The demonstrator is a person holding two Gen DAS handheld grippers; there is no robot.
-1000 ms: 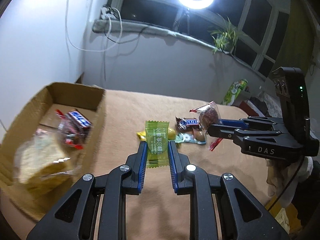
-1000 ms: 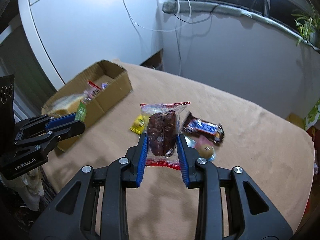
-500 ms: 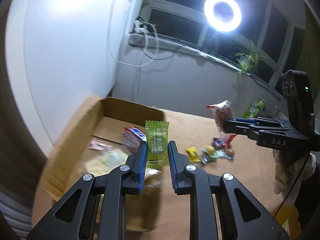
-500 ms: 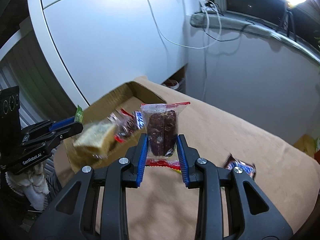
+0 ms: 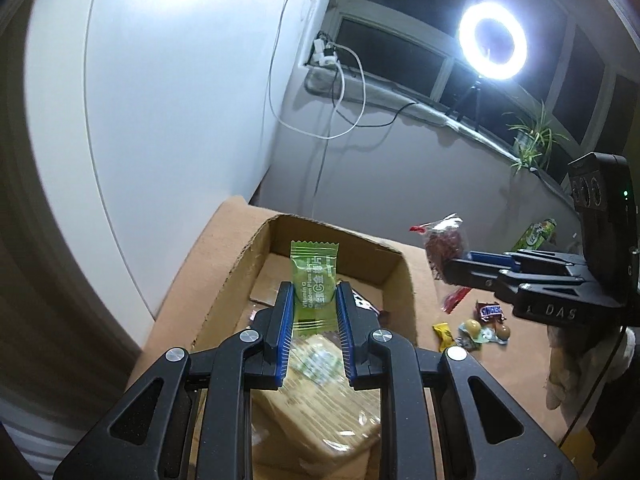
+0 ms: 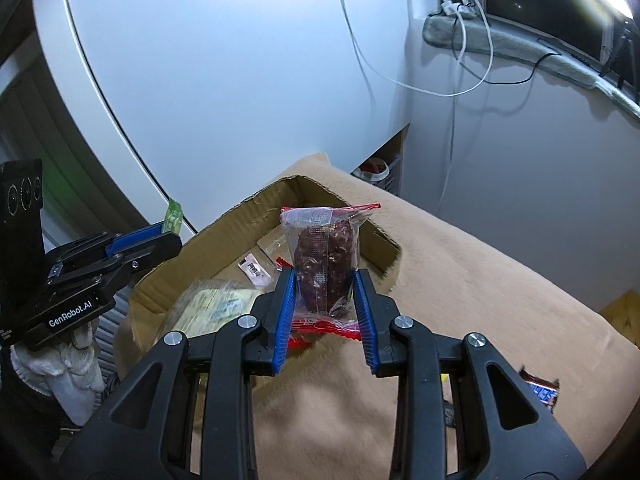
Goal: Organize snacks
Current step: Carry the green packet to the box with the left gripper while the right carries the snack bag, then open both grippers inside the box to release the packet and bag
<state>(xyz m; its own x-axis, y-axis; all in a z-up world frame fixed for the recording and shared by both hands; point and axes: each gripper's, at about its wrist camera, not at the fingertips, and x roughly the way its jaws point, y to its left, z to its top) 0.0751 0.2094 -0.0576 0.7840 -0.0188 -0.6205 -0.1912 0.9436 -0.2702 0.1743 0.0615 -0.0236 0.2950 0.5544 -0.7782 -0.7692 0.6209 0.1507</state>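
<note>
My left gripper (image 5: 314, 300) is shut on a green candy packet (image 5: 313, 280) and holds it above the open cardboard box (image 5: 236, 264). My right gripper (image 6: 324, 284) is shut on a clear packet with a dark brown cake (image 6: 324, 264), held over the box's near right wall (image 6: 384, 248). The box holds a large pale cracker pack (image 5: 320, 392) and small wrapped snacks (image 6: 254, 270). Each gripper shows in the other's view: the right one (image 5: 452, 268) to the right of the box, the left one (image 6: 172, 232) at its left.
Loose snacks lie on the tan tabletop (image 6: 480, 280) right of the box: a Snickers bar (image 5: 490, 311), a yellow candy (image 5: 443, 331) and round wrapped sweets (image 5: 472, 327). A white wall stands behind the box. A ring light (image 5: 493, 41) shines by the window.
Both grippers have swung left from the snack pile on the table to the cardboard box, each still holding its packet. The left gripper now hangs over the box's inside.
</note>
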